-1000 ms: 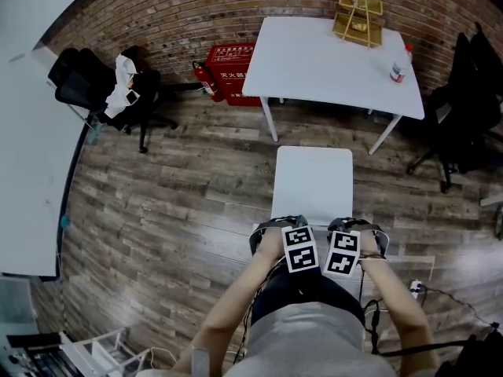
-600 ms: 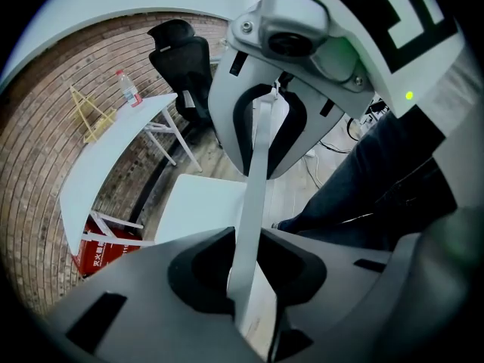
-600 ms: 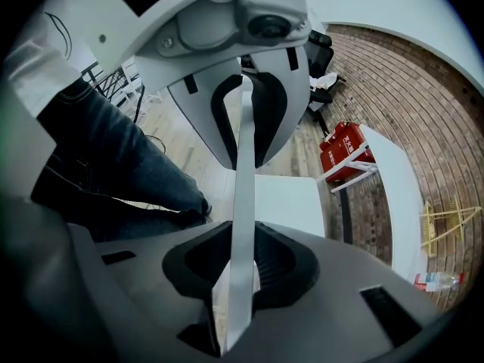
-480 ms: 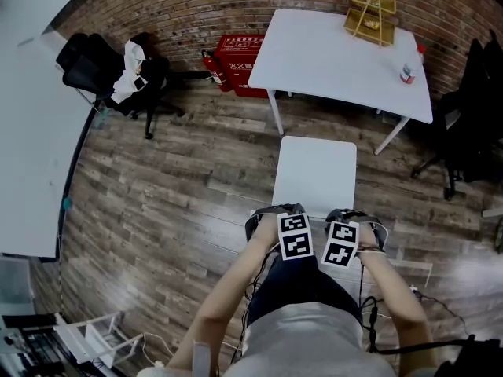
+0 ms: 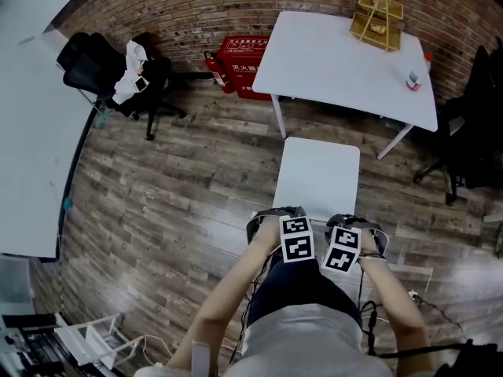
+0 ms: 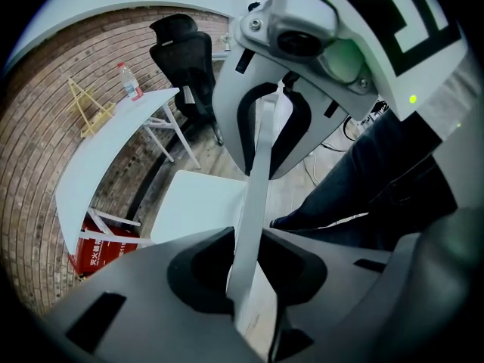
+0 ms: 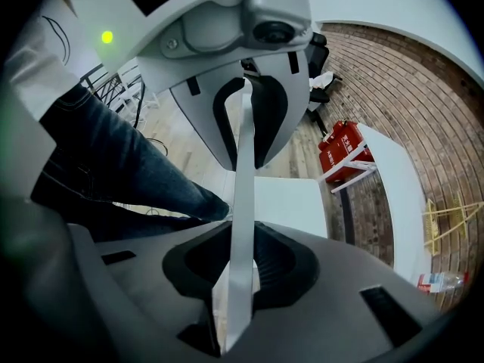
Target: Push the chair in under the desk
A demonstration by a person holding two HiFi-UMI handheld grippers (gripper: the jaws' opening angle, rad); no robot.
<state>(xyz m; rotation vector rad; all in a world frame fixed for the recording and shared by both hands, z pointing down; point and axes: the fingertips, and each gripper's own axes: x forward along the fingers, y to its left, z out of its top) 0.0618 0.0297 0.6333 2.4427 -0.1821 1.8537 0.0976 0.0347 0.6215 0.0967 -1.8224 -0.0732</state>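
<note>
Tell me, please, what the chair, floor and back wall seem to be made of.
Chair: smooth, uniform matte white, probably plastic. Floor: grey-brown grained planks with glossy reflections, wood or laminate. Back wall: bare reddish brick, mortar lines visible.

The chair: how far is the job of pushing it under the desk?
Done: left gripper and right gripper both clamp the backrest. In hand: the chair faces the desk. Left: a strip of floor separates chair and desk; none of the chair is under it yet.
</note>
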